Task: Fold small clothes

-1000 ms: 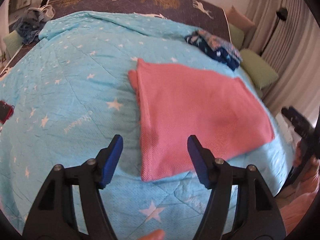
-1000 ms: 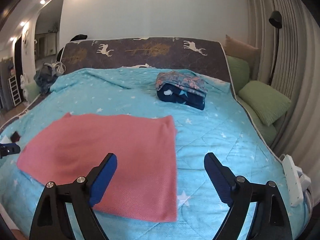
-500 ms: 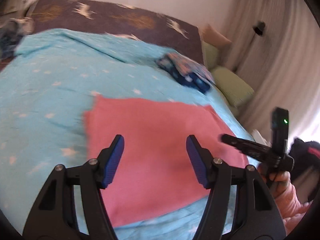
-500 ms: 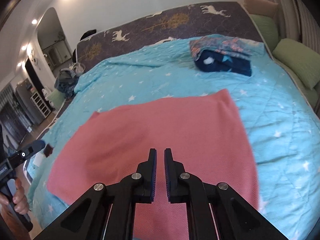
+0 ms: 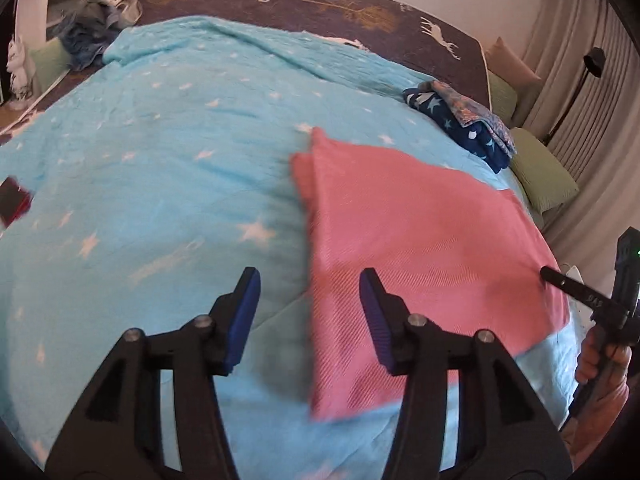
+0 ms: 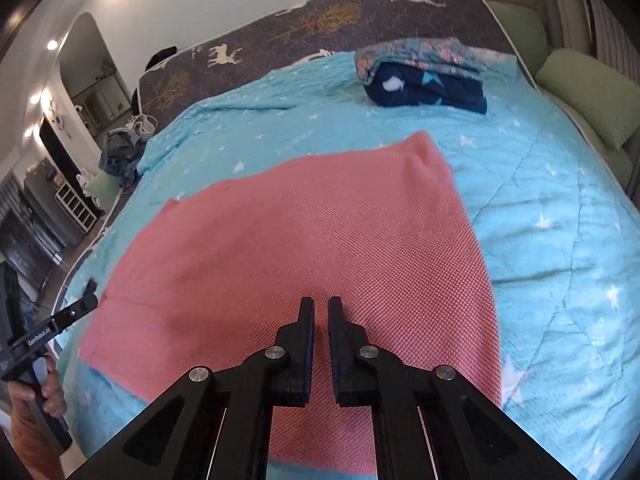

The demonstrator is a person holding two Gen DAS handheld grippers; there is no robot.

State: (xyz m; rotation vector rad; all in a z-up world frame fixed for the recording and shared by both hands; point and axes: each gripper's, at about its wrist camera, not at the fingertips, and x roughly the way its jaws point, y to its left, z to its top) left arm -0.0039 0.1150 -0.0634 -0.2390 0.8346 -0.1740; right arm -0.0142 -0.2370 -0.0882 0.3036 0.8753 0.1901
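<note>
A pink knitted cloth [image 5: 420, 232] lies flat on the light blue star quilt [image 5: 160, 160], folded double with its fold at the left. My left gripper [image 5: 308, 308] hovers over the cloth's near left edge. Its jaws are closing, and the pads touch nothing. The right wrist view shows the same cloth [image 6: 300, 240] spread out below my right gripper [image 6: 320, 308]. That gripper is shut just above the cloth's near middle, with no fabric seen between its pads. Each gripper appears at the edge of the other's view, held by a hand.
A folded pile of dark blue star and floral clothes [image 6: 424, 76] sits near the headboard at the right. Green pillows [image 6: 588, 96] line the bed's right side. A small dark red object [image 5: 14, 204] lies at the quilt's left edge. More clothes [image 5: 88, 36] lie at the far left.
My right gripper went from wide open to shut and dipped closer to the pink cloth. My left gripper swung right, then back to the cloth's left edge, and its jaws narrowed.
</note>
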